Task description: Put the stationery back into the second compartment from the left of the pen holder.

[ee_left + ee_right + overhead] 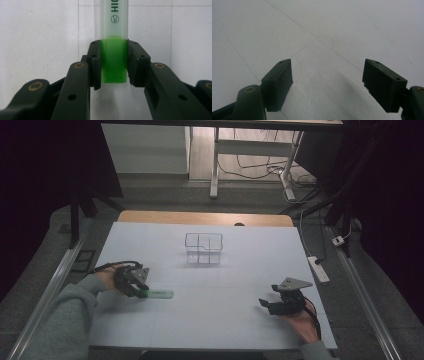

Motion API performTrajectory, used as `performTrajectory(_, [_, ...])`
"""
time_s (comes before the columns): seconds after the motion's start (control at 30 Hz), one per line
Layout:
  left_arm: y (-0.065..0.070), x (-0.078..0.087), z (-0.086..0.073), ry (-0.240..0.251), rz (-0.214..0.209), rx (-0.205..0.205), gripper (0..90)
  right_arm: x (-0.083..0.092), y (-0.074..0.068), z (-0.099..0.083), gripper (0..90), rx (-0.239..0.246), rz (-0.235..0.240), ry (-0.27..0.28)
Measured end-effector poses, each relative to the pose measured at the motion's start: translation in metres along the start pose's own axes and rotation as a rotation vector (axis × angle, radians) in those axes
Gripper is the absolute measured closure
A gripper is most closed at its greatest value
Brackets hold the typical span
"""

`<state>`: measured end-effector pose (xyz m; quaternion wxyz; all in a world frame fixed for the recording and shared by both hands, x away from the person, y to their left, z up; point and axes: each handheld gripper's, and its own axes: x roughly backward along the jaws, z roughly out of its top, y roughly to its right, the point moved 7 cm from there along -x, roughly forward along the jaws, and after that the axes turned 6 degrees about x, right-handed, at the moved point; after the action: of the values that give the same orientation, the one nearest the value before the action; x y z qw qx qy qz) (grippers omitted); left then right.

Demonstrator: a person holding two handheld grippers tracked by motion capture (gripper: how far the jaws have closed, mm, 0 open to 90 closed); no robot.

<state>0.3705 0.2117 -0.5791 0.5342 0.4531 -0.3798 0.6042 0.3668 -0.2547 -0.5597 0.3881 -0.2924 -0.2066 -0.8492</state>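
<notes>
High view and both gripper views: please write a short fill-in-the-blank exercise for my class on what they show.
1. The left tool is closed on the ____ cap end of the translucent highlighter pen.
2. The right tool has its jaws ____ with nothing between them.
3. The clear plastic divided box stands on the ____ table cover.

Missing words: green; open; white

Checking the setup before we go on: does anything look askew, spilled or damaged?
Nothing stands out. The highlighter lies flat, intact, its green cap between the left gripper pads. The clear bin stands upright, and the table shows no spill.
</notes>
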Motion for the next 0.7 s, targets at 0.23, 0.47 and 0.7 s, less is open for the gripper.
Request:
performTrajectory(0.23, [0.004, 0.007, 0.001, 0.063, 0.032, 0.038, 66.5, 0.001, 0.0, 0.001, 23.3, 0.001, -0.001, 0.004])
performTrajectory(0.47, [0.013, 0.016, 0.009, 0.138, 0.086, 0.057, 66.5, 0.001, -0.001, 0.002, 23.3, 0.001, -0.003, 0.007])
performTrajectory(0.7, [0.02, 0.021, 0.017, 0.193, 0.125, 0.081, 66.5, 0.001, -0.001, 0.003, 23.3, 0.002, -0.002, 0.013])
